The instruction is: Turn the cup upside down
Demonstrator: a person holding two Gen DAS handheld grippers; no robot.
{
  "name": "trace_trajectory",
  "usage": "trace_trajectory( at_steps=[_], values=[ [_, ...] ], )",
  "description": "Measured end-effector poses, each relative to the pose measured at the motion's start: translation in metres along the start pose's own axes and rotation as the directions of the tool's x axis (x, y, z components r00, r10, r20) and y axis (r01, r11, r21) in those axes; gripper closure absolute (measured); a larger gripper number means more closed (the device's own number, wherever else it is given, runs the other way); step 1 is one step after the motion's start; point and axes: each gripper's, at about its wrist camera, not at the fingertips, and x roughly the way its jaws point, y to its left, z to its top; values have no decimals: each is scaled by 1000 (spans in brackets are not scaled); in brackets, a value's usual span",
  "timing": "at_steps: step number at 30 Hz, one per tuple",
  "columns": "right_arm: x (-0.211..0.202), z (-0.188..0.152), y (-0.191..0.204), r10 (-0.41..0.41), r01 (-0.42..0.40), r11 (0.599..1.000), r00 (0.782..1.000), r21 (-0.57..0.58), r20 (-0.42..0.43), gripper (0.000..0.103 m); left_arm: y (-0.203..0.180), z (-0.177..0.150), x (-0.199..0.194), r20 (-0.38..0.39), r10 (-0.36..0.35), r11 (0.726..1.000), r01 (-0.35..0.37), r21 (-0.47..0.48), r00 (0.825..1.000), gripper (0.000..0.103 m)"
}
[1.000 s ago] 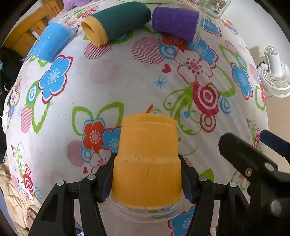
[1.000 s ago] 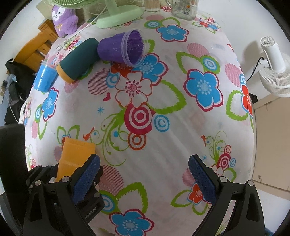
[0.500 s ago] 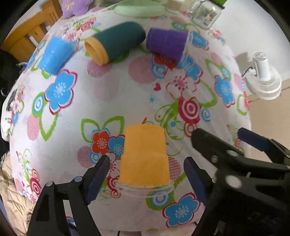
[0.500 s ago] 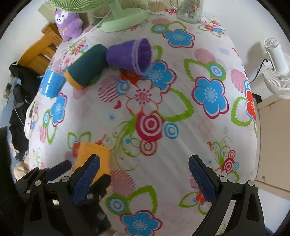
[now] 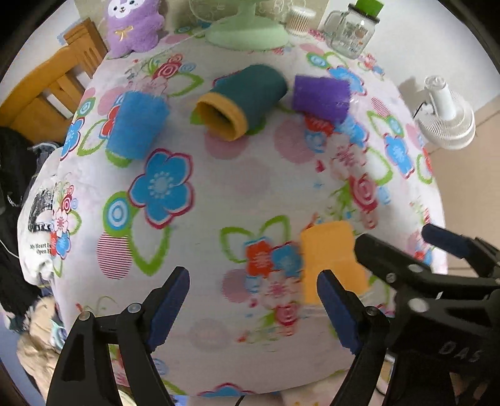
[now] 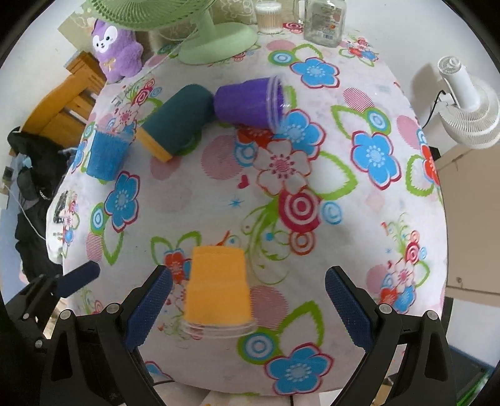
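Observation:
The orange cup (image 6: 218,284) stands upside down on the flowered tablecloth (image 6: 193,193), rim down, near the front edge. It also shows in the left wrist view (image 5: 331,259), to the right of my left gripper. My left gripper (image 5: 253,309) is open and empty, apart from the cup. My right gripper (image 6: 247,309) is open and empty, with the cup between its jaws toward the left finger, not touched. The right gripper's body shows at the right in the left wrist view (image 5: 437,281).
A blue cup (image 6: 106,153) stands upright at far left. A dark green cup (image 6: 178,125) and a purple cup (image 6: 250,103) lie on their sides at the back. Beyond them are a green fan base (image 6: 215,37), glass jar (image 6: 325,22) and purple plush (image 6: 117,47). A white fan (image 6: 468,103) stands off-table, right.
My left gripper let go of the orange cup, opened wide and drew back and to the left. The cup stays upside down on the cloth. The right gripper shifted left, framing the cup.

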Motion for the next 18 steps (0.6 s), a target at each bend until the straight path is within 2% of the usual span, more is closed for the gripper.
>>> trace_trajectory(
  at_steps=[4, 6, 13, 18],
  values=[
    [15, -1, 10, -23, 24, 1000, 999, 12, -44, 4, 10, 0, 14, -25, 4, 999, -3, 44, 1000, 18],
    [23, -1, 11, -36, 38, 999, 997, 22, -69, 8, 12, 1, 20, -32, 3, 998, -1, 56, 999, 18],
    [50, 5, 10, -47, 60, 996, 981, 66, -186, 11, 18, 6, 41, -64, 0, 996, 5, 84, 998, 18],
    [66, 13, 19, -54, 65, 997, 969, 36, -241, 19, 18, 9, 52, -80, 3, 996, 4, 95, 997, 18]
  ],
)
